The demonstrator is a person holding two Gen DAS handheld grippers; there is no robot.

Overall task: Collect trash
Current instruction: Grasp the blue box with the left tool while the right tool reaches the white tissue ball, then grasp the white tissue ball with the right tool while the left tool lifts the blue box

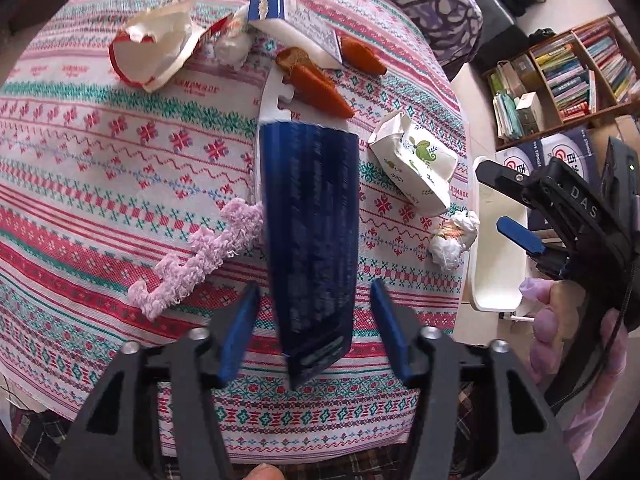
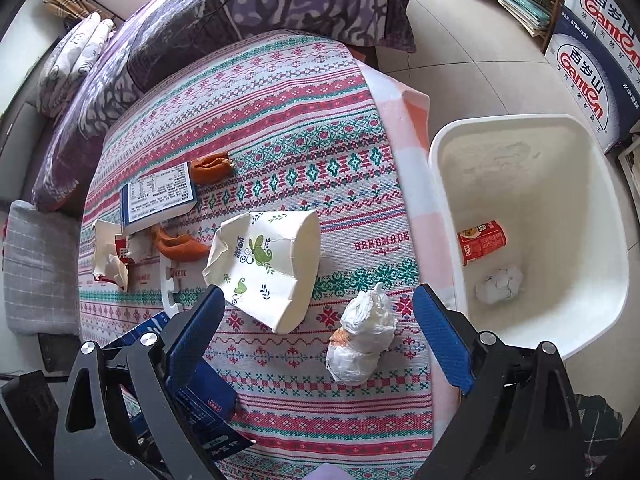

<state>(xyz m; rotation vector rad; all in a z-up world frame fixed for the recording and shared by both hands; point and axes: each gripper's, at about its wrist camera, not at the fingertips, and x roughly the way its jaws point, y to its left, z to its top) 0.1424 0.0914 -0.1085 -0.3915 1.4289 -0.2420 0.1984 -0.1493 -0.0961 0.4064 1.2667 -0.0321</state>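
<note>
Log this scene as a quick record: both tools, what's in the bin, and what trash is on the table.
Left tool: open; blurred dark blue packet between its fingers, pads not pressing it
Right tool: open, empty; tissue wad just ahead
Bin: beside the table; holds red wrapper and crumpled paper
On tablecloth: flattened paper cup, orange peels, blue box, pink fuzzy strip, torn red cup

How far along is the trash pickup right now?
Done: a red wrapper and a crumpled paper ball lie in the white bin. In hand: nothing gripped; the left gripper stands open around a dark blue package, and the right gripper is open over a tissue wad. Left on the tablecloth: the paper cup, blue-and-white box, orange peels, torn cup, pink yarn.
</note>
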